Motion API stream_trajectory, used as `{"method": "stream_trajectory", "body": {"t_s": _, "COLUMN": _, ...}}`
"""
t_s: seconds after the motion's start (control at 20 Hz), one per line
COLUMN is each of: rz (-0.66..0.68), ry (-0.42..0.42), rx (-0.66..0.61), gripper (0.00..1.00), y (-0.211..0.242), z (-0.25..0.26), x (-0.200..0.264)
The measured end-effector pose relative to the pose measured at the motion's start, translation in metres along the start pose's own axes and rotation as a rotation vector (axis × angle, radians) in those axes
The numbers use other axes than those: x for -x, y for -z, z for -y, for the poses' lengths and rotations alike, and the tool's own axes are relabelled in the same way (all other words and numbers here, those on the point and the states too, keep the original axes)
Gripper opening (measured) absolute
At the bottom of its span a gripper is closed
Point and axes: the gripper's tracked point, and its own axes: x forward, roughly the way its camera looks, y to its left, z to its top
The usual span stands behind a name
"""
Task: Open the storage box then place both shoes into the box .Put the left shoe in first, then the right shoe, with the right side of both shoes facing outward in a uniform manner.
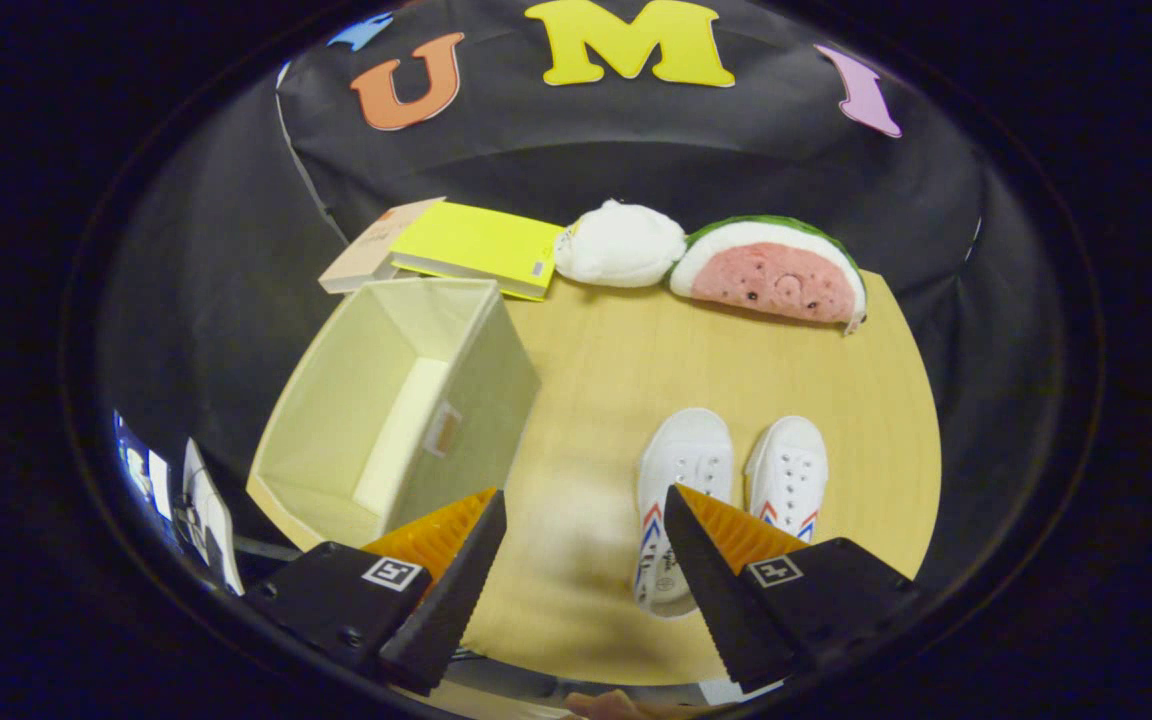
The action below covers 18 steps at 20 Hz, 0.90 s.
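Hand-held gripper agape above table

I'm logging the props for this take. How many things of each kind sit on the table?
Shoes: 2, left shoe and right shoe
Storage box: 1, open
Plush toys: 2, white plush and watermelon plush
Yellow lid: 1
Total: 6
The claw hangs open over the table.

Two white shoes, one open storage box, two plush toys, two flat yellow and tan boards.
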Motion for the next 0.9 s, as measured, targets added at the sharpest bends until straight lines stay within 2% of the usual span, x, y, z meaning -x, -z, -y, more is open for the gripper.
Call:
{"method": "stream_trajectory", "body": {"t_s": 0.4, "rz": -0.178, "ry": 0.018, "rx": -0.063, "gripper": 1.0, "y": 0.042, "z": 0.071, "x": -0.048}}
{"method": "stream_trajectory", "body": {"t_s": 0.6, "rz": -0.292, "ry": 0.046, "rx": -0.043, "gripper": 0.99, "y": 0.061, "z": 0.096, "x": -0.071}}
{"method": "stream_trajectory", "body": {"t_s": 0.85, "rz": -0.343, "ry": 0.028, "rx": 0.026, "gripper": 0.84, "y": 0.065, "z": 0.098, "x": -0.092}}
{"method": "stream_trajectory", "body": {"t_s": 0.9, "rz": -0.376, "ry": 0.026, "rx": 0.017, "gripper": 0.77, "y": 0.071, "z": 0.099, "x": -0.1}}
